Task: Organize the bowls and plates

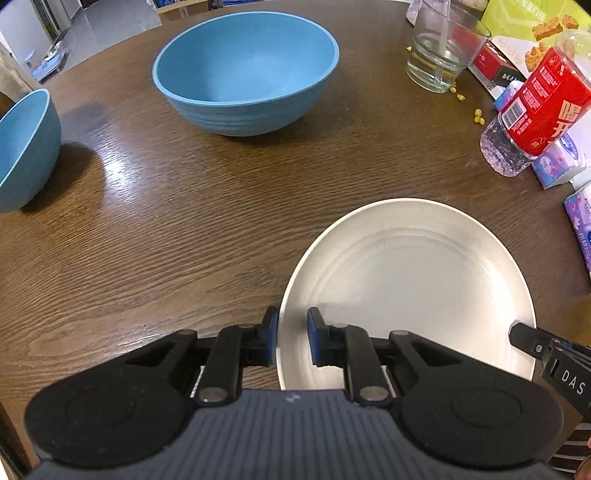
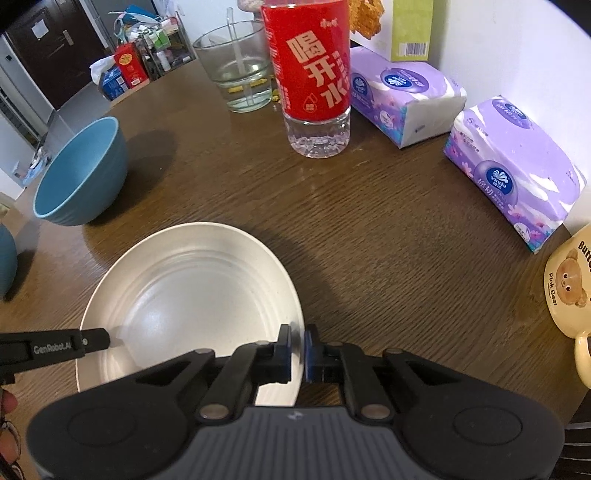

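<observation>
A white plate lies on the brown wooden table, near its front. My left gripper is shut on the plate's left rim, one pad outside and one inside. My right gripper is shut on the opposite rim of the same plate. Each gripper's finger shows in the other view, resting at the plate's edge. A big blue bowl stands upright at the back of the table. A second blue bowl stands at the left. Both bowls are apart from the grippers.
A glass of water, a red-labelled bottle and two purple tissue packs stand along the far right side. A cream bear mug sits at the right edge. A snack box and crumbs lie behind the glass.
</observation>
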